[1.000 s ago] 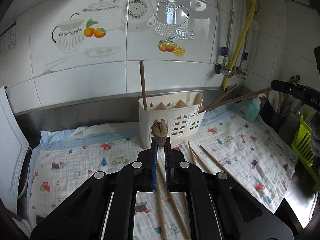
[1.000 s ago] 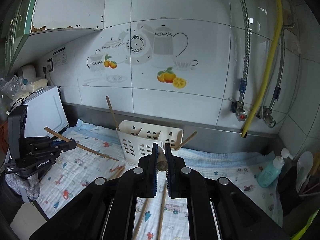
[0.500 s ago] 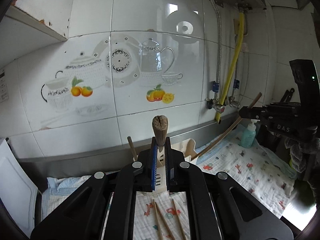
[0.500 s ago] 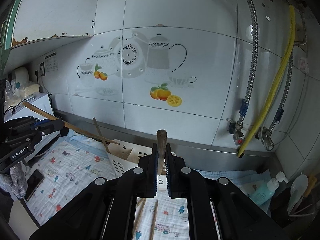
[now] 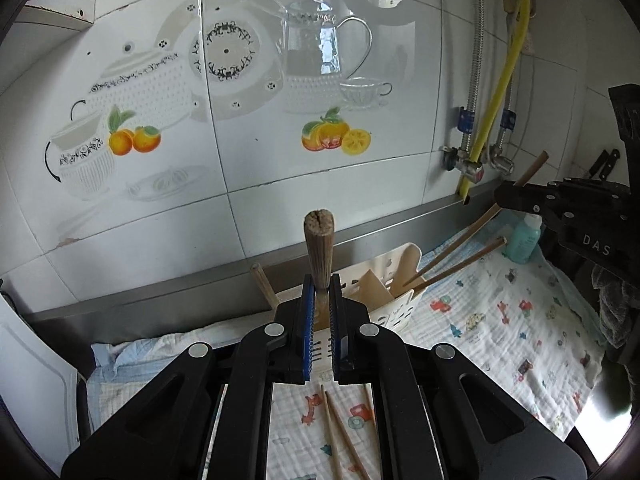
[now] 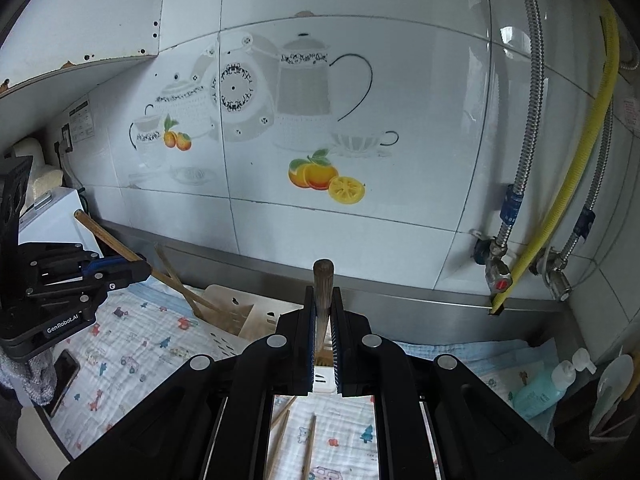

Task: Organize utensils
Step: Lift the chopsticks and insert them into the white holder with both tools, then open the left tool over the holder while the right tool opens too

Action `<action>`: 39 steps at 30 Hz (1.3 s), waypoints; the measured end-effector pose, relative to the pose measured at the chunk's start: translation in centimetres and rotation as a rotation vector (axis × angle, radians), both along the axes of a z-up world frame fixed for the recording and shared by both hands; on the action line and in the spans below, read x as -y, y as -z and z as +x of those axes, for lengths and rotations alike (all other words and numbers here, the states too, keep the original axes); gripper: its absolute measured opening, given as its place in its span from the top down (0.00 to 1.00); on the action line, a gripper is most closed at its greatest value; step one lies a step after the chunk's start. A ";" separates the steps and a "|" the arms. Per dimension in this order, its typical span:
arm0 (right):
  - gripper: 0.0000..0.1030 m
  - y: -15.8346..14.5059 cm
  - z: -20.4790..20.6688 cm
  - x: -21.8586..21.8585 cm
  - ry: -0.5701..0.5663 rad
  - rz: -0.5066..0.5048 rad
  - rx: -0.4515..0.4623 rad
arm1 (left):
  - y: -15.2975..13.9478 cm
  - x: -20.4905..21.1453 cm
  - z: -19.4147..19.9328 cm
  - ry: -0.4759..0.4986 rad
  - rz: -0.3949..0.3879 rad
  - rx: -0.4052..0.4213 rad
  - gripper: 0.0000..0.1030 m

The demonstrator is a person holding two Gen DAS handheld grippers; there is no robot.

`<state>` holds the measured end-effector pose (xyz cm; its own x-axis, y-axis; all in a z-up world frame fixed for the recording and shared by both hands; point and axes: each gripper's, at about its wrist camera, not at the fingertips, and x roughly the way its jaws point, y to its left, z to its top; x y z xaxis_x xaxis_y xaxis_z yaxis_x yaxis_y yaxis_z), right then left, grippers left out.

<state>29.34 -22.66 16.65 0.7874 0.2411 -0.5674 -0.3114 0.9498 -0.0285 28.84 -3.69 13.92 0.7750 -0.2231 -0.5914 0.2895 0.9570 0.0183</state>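
Utensils: wooden chopsticks, to be gathered into the holder. Listed largest first. Desk [image 5: 540, 364], covered by a printed cloth with small cartoon figures, backed by a tiled wall. Cream plastic utensil holder [image 5: 394, 308], perforated, standing on the cloth near the wall; several chopsticks lean out of it already. Left claw [image 5: 320, 304], jaws clamped on a chopstick [image 5: 319, 240] that points up and forward, its blunt end above the holder. Right claw [image 6: 322, 312], likewise clamped on a darker chopstick [image 6: 323, 288]; the left-wrist view shows that stick slanting down toward the holder's right side. Loose chopsticks [image 5: 340, 432] lying flat on the cloth just in front of the holder (at least three, not yet collected). Handling, by judgement: light, stiff, smooth and round, so apt to swivel or slip between the pads; best gripped near mid-length, square across the shaft, then tipped thin end downward into a compartment.
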 end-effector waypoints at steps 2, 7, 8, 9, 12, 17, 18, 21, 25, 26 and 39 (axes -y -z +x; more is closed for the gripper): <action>0.93 0.6 0.5 -0.2 -0.001 -0.006 -0.014 | 0.3 0.2 0.5 0.000 0.005 -0.013 0.95; 0.93 1.9 1.3 -0.5 0.000 -0.010 -0.042 | 1.3 0.2 1.8 -0.007 -0.003 -0.049 0.95; 0.93 2.1 1.4 -0.5 0.003 -0.010 -0.045 | 1.4 0.2 1.9 -0.011 -0.004 -0.051 0.94; 0.93 2.3 1.6 -0.6 0.004 -0.011 -0.048 | 1.5 0.2 2.1 -0.016 -0.004 -0.054 0.94; 0.93 2.7 1.9 -0.5 0.004 -0.008 -0.057 | 1.8 -0.1 2.5 -0.013 -0.029 -0.071 0.93; 0.93 2.9 2.1 -0.5 0.010 -0.004 -0.053 | 1.5 -0.4 2.4 -0.021 -0.046 -0.053 0.92; 0.93 2.9 2.1 -0.5 0.009 -0.003 -0.052 | 1.4 -0.4 2.4 -0.021 -0.048 -0.050 0.92; 0.91 2.7 1.9 -0.4 0.010 -0.001 -0.045 | 0.8 -0.6 2.0 -0.015 -0.061 -0.036 0.92; 0.88 2.2 1.3 -0.2 0.015 0.007 -0.027 | 0.2 -0.8 1.2 -0.014 -0.074 -0.014 0.92; 0.87 2.0 1.0 -0.1 0.015 0.010 -0.022 | 0.1 -0.9 0.9 -0.013 -0.077 -0.010 0.91; 0.66 3.4 -7.4 0.0 -0.013 0.016 0.041 | 1.3 -3.1 -6.0 -0.017 -0.130 0.028 0.64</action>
